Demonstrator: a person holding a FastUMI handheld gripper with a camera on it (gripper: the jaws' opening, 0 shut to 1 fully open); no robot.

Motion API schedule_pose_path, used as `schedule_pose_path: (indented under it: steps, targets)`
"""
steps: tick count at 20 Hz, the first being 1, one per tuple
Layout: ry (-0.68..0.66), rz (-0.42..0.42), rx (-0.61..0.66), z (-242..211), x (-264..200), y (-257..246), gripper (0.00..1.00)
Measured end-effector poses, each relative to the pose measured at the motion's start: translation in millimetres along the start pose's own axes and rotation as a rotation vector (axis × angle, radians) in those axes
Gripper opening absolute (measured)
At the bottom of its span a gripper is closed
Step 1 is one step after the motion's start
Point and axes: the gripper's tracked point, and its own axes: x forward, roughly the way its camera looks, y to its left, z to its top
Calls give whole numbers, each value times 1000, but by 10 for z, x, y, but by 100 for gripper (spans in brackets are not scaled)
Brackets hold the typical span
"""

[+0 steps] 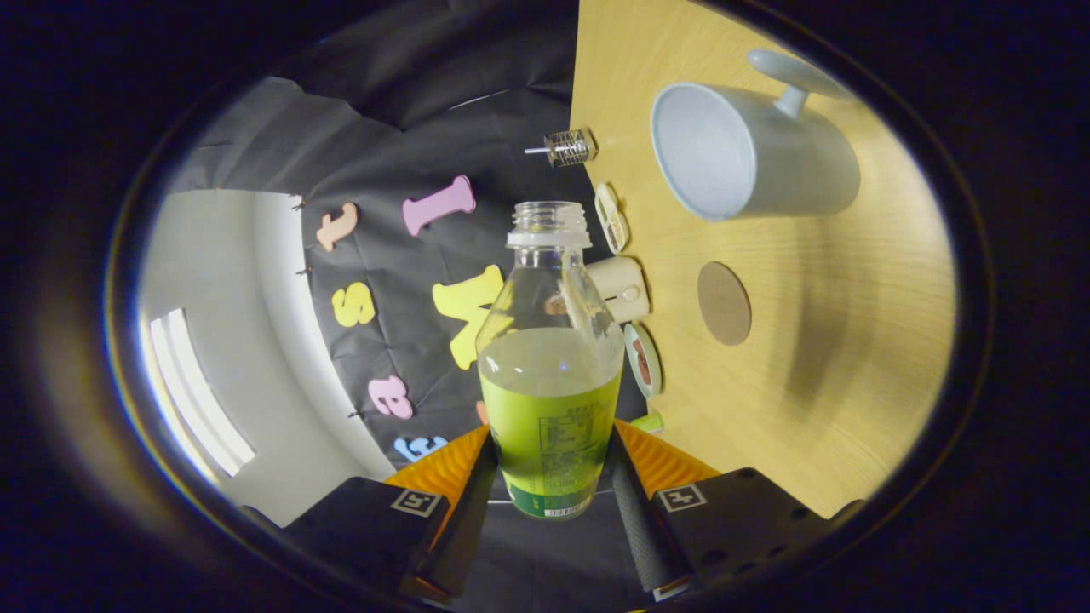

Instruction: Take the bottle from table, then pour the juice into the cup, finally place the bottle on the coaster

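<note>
- One table (817, 409), light wood grain; in the gripper view its surface stands on edge, so the gripper is rolled hard over onto its side.
- One cup (754, 149), pale, with a handle; it rests on the table, its open mouth facing toward the bottle neck. Inside looks empty.
- One bottle (549, 366), clear plastic, cap off, roughly half full of green juice. It sits between the two fingers, lifted clear of the table, neck pointing ahead and away from the gripper.
- One gripper (549, 477): both fingers press against the lower labelled part of the bottle, one on each side, clamped on it.
- One coaster (724, 303), round and brown, flat on the table beside the cup, apart from it; nothing on it.
- One pale cylindrical object (620, 289) at the table's far edge, just behind the bottle shoulder.
- Two small round items along that same edge: one (610, 217) above the cylinder, one (643, 359) below it. Kind cannot be told.
- One small clear glass item (569, 146) with a thin metal pin, at the far table edge near the cup.
- Nothing lies between the bottle mouth and the cup.
</note>
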Motion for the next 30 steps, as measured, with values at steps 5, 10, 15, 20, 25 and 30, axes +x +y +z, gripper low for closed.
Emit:
schedule_pose_path:
  steps: [5,10,15,20,25,30]
  targets:
    - [4,3,29,-39,26,0,77]
    - [-2,4,44,-26,36,5,77]
    - [-6,18,75,-40,51,95,77]
    - [-7,39,86,-55,96,181,77]
    - [-7,43,109,-59,62,213,77]
    - [-5,59,136,-68,92,307,77]
